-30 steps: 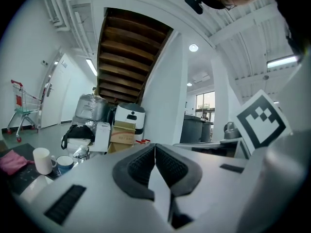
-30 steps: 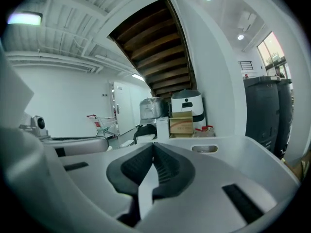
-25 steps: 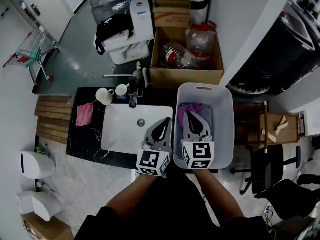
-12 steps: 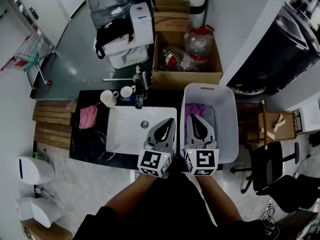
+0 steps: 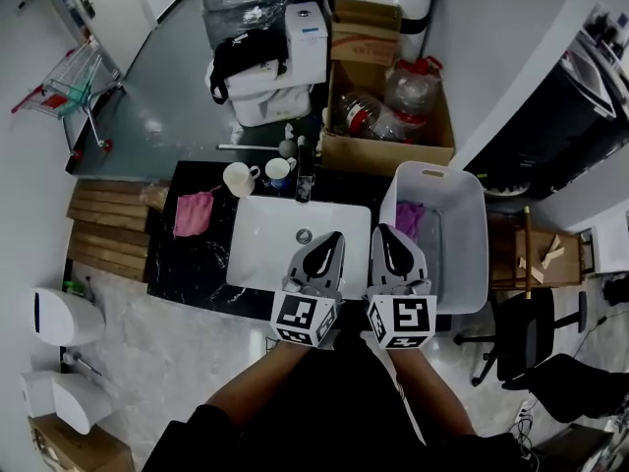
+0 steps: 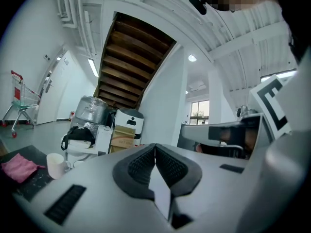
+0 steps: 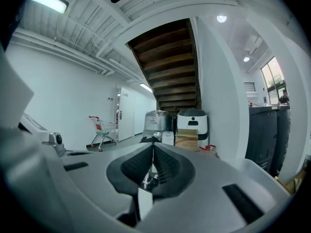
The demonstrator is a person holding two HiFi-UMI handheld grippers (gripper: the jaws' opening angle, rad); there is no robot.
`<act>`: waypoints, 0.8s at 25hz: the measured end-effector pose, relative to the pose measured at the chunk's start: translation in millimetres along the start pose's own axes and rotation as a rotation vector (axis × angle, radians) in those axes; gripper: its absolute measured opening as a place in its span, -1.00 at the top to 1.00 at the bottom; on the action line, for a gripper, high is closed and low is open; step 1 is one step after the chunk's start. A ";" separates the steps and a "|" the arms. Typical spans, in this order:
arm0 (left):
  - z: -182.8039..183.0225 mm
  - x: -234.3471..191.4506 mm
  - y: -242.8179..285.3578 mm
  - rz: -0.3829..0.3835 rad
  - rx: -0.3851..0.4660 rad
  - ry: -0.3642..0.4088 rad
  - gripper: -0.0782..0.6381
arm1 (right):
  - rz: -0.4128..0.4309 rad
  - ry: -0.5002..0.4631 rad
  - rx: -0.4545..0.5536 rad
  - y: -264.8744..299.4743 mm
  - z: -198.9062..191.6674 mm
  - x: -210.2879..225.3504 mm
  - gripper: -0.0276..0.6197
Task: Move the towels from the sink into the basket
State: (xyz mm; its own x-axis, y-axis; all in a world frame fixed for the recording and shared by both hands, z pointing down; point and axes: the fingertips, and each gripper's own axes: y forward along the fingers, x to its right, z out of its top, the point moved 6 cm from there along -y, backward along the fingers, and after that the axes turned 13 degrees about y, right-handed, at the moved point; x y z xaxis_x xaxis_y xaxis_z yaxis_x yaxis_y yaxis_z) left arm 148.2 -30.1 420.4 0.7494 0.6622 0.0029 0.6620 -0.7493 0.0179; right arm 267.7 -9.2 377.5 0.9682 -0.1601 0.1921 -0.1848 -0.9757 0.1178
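The white sink (image 5: 257, 256) sits in a black counter, and no towel shows in its basin. To its right stands the white basket (image 5: 470, 254), with a purple towel (image 5: 410, 218) lying at its far end. A pink towel (image 5: 193, 212) lies on the counter left of the sink and shows again as the pink towel (image 6: 18, 166) in the left gripper view. My left gripper (image 5: 325, 245) hovers shut over the sink's near right part, holding nothing. My right gripper (image 5: 387, 239) is shut and empty between the sink and the basket's left wall.
A white mug (image 5: 238, 178) and a small cup (image 5: 279, 169) stand behind the sink by the tap (image 5: 305, 180). A cardboard box (image 5: 393, 116) of plastic bottles sits beyond the counter. A red shopping trolley (image 5: 67, 88) is at far left, wooden slats (image 5: 103, 226) beside the counter.
The head view has shifted, so sink and basket now sit further right and lower. Both grippers stay shut and side by side; the right one now lies left of the basket rather than over it.
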 end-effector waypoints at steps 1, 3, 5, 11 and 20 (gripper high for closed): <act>0.3 -5.5 -7.0 0.008 0.005 0.001 0.74 | 0.011 -0.004 -0.002 1.4 -1.4 -8.7 0.86; 1.4 -17.3 -21.4 0.027 0.010 0.005 0.74 | 0.029 -0.015 -0.015 4.9 -5.9 -26.3 0.86; 1.2 -30.0 -36.6 0.048 0.010 0.010 0.74 | 0.047 -0.023 -0.034 8.8 -13.6 -44.0 0.86; -5.8 -78.0 -93.6 0.121 0.003 0.014 0.74 | 0.139 -0.018 -0.075 20.2 -42.6 -109.2 0.86; -23.4 -154.0 -190.3 0.284 -0.051 0.005 0.74 | 0.275 -0.020 -0.160 42.6 -82.9 -211.2 0.86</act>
State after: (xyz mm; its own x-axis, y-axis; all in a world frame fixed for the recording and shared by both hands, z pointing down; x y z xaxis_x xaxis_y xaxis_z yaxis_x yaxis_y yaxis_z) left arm -93.6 10.8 439.9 0.9045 0.4261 0.0203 0.4240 -0.9033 0.0659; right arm 41.4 -4.5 422.7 0.8812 -0.4189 0.2188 -0.4625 -0.8598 0.2163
